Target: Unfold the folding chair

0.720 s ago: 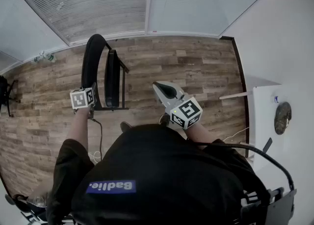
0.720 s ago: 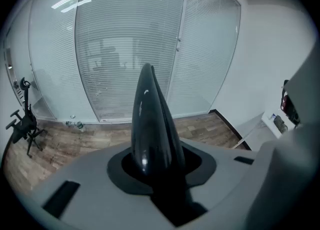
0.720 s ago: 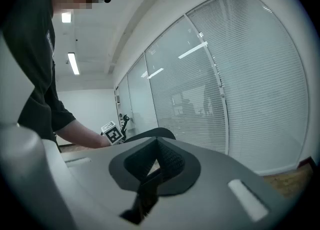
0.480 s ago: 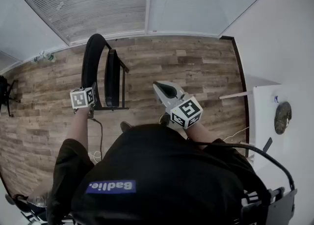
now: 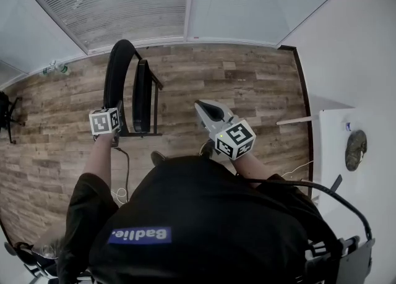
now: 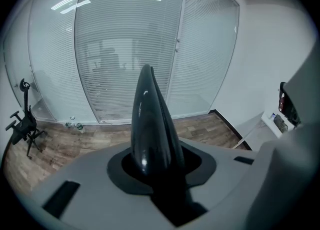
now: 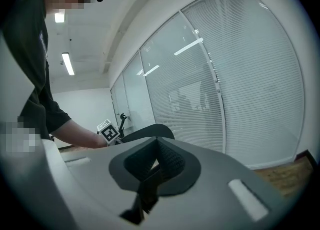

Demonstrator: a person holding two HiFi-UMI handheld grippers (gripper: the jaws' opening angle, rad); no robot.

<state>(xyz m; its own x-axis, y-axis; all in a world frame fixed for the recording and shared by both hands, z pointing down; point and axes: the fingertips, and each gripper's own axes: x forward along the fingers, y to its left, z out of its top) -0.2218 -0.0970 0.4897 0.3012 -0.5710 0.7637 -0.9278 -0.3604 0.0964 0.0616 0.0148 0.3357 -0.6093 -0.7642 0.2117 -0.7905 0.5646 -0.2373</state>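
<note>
On the wood-plank floor point(image 5: 260, 91), toward its left side and close to the blind-covered glass wall point(image 5: 124, 4), a black folding chair with a curved plastic back and thin metal frame point(image 5: 142, 97) stands upright, its seat still flat against the back, so the unfolding has not begun. The left gripper point(image 6: 155, 171) is clamped on the chair's top edge, probably to steady the frame while the seat is swung down. Right of it, the right gripper point(image 5: 206, 111) hangs free over bare planks, pads pressed together on nothing, apparently not yet committed. A white table point(image 5: 331, 146) sits at the floor's right edge.

The head view hides the left grip beneath its marker cube point(image 5: 104, 122); only the left gripper view shows the glossy black edge rising between the jaws. The right gripper view alone confirms its meeting pads.
</note>
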